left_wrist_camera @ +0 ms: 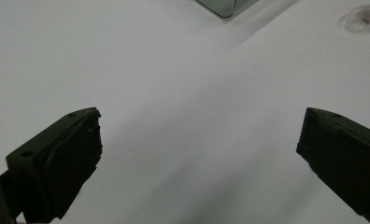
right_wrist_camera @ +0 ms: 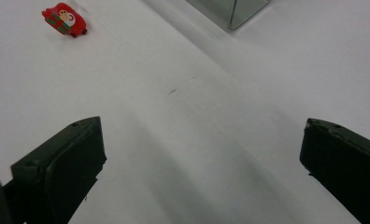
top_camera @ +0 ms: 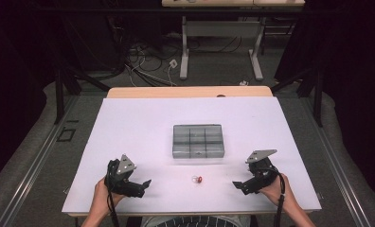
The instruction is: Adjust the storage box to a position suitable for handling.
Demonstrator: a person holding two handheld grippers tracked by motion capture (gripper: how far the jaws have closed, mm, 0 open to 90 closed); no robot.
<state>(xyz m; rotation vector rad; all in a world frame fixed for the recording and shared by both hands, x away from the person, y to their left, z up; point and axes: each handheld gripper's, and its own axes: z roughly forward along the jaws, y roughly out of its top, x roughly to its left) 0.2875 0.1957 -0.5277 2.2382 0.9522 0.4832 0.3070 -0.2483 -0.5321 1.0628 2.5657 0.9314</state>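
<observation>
Left gripper (top_camera: 147, 183) is resting near the table's (top_camera: 129, 123) front edge, jaws spread wide, gripping nothing. Small red Santa figurine (top_camera: 198, 179) is lying between both tools, apart from each, just before the grey compartment box (top_camera: 197, 141). Right gripper (top_camera: 236, 185) is sitting likewise, jaws apart, empty.

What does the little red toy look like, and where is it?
Find the white table with a grey box of compartments in the middle. Just in front of the box, between the two grippers, lies the toy. It is tiny and red with a green cross band, the only colourful thing there.
</observation>
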